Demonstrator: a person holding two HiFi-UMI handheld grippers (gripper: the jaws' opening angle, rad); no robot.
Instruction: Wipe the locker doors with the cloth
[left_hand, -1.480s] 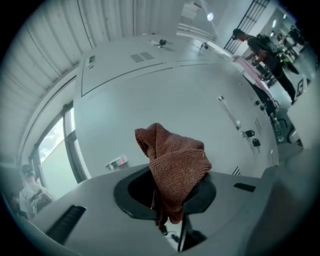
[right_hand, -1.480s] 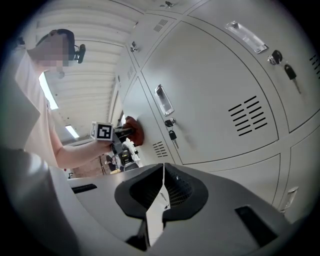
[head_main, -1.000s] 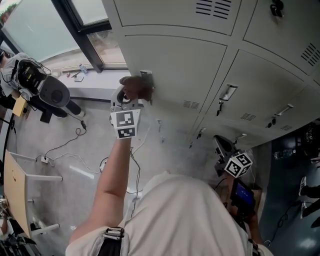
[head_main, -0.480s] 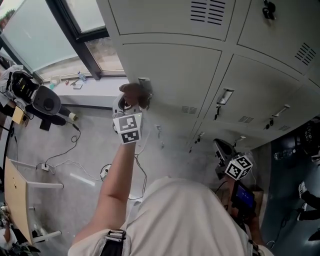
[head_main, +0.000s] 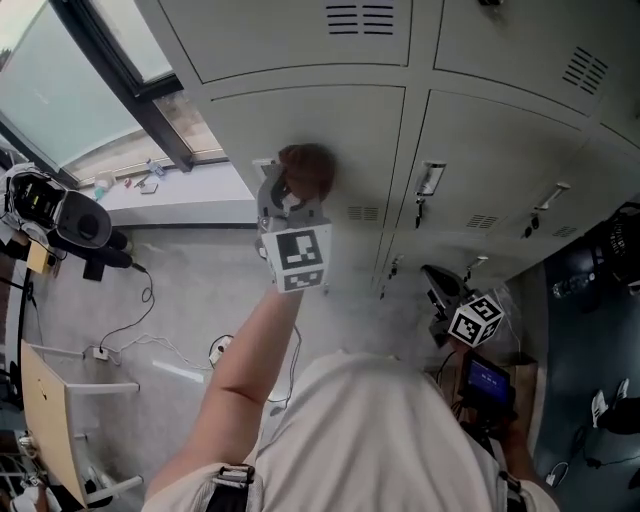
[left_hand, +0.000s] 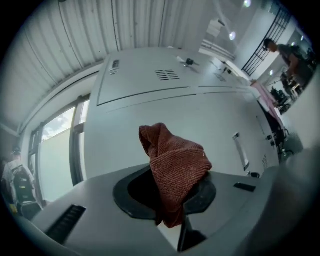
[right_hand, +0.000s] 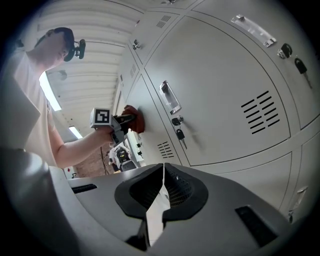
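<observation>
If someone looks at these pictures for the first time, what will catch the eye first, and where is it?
The red-brown cloth stands out most. The left tongs are shut on it and hold it against a pale grey locker door, not far from the window. After that the eye goes to the right tongs, shut and empty, held low at the person's right side.

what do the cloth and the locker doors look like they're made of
Cloth: looks like soft knitted or microfibre fabric, rust-red and matte; fine ribbed texture and limp folds show. Locker doors: likely painted sheet metal, pale grey with a smooth satin finish; punched vent slots and crisp panel seams suggest it.
</observation>
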